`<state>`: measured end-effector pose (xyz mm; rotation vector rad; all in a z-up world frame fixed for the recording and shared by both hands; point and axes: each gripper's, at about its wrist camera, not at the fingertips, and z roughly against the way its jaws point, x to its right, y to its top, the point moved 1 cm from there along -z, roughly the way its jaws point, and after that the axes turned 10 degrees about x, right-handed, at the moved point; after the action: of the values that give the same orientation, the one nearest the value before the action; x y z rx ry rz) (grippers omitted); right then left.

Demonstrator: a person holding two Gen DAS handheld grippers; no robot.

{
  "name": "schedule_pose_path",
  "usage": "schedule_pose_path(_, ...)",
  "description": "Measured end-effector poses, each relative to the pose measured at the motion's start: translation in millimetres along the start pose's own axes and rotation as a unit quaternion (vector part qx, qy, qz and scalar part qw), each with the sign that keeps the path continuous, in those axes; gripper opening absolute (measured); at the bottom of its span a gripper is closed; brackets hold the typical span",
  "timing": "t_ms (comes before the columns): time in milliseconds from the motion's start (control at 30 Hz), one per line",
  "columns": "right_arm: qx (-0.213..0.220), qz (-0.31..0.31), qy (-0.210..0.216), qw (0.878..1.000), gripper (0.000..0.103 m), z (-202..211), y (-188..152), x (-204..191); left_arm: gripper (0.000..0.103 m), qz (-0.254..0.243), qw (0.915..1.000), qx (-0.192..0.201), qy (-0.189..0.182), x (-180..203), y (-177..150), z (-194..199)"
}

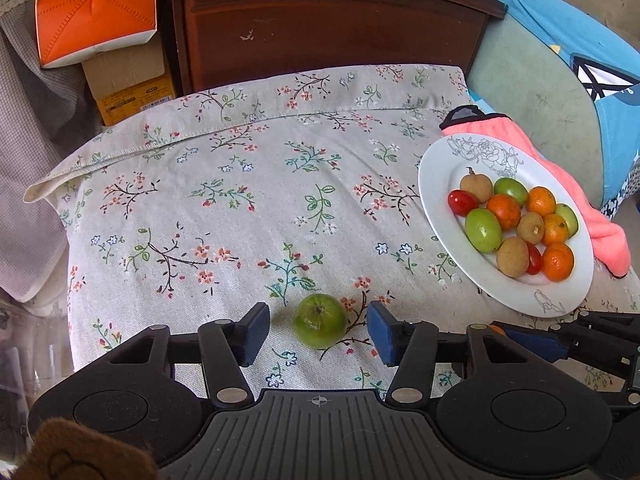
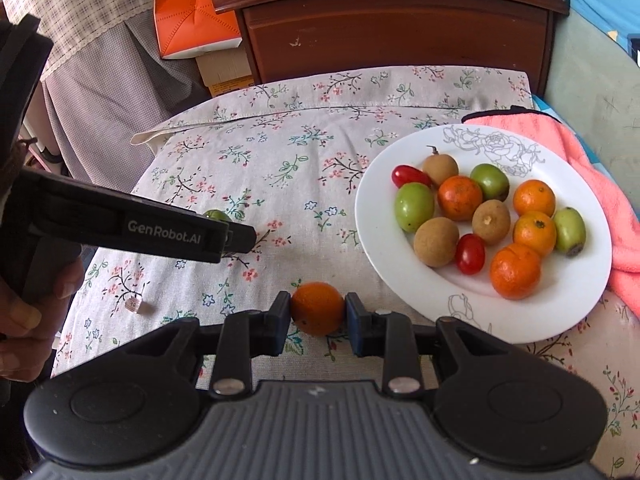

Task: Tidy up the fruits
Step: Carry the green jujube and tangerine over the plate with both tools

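While the left wrist view catches most of the scene, its bottom edge is all black gripper body, and a fuzzy brown thing in the bottom left corner is too cut off to identify. The left hand-held gripper (image 1: 319, 334) is released: its blue pads (image 1: 256, 334) sit on either side of a green fruit (image 1: 320, 321) with a clear gap each side, so nothing's pinched. That fruit lies on the floral cloth (image 1: 240, 208). Off to the right, the white plate (image 1: 440, 184) holds the pile: four small oranges, three brown round fruits, three green ones, two red cherry tomatoes. One green fruit at the far side is half hidden behind an orange. A pink towel (image 1: 600, 232) pokes out from under the plate. The right hand-held gripper (image 1: 560, 344) only shows as a dark sliver at the right edge, so its state can't be read here.

In the right wrist view it's clear enough: the right hand-held gripper (image 2: 318, 312) is clenched on one small orange (image 2: 317, 307), pads touching both sides, just above the cloth and near the plate (image 2: 384, 280). The plate count is the same twelve. The left gripper's arm crosses the left side and hides all but a sliver of the green fruit (image 2: 216, 215). A person's hand (image 2: 32, 312) is cut off at the left edge. A tiny object (image 2: 134, 303) on the cloth is too small to make out.
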<state>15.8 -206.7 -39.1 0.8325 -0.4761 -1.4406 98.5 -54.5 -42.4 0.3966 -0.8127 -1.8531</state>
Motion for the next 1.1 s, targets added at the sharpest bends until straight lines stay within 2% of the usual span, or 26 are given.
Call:
schedule_pose_path(133,0.003,-0.005,-0.002,1.000,0.029,2,1,2,0.032,-0.002,1.0000,0.002,-0.003,0,-2,-2)
schedule_pose_path(167,0.003,-0.005,-0.002,1.000,0.029,2,1,2,0.026,-0.004,1.0000,0.003,-0.005,0,-2,-2)
schedule_pose_path(400,0.007,-0.012,-0.001,1.000,0.029,5,4,5,0.026,-0.016,0.9994,0.026,-0.017,9,3,7)
schedule_pose_path(700,0.042,-0.030,-0.013,0.999,0.029,27,22,23,0.026,-0.017,0.9949,0.089,-0.045,29,30,29)
schedule_pose_path(1000,0.092,-0.057,-0.034,0.994,0.029,61,54,61,0.026,-0.027,0.9873,0.132,-0.084,55,49,37)
schedule_pose_path(1100,0.104,-0.051,-0.052,0.992,0.029,66,64,76,0.026,-0.030,0.9856,0.141,-0.089,63,55,31)
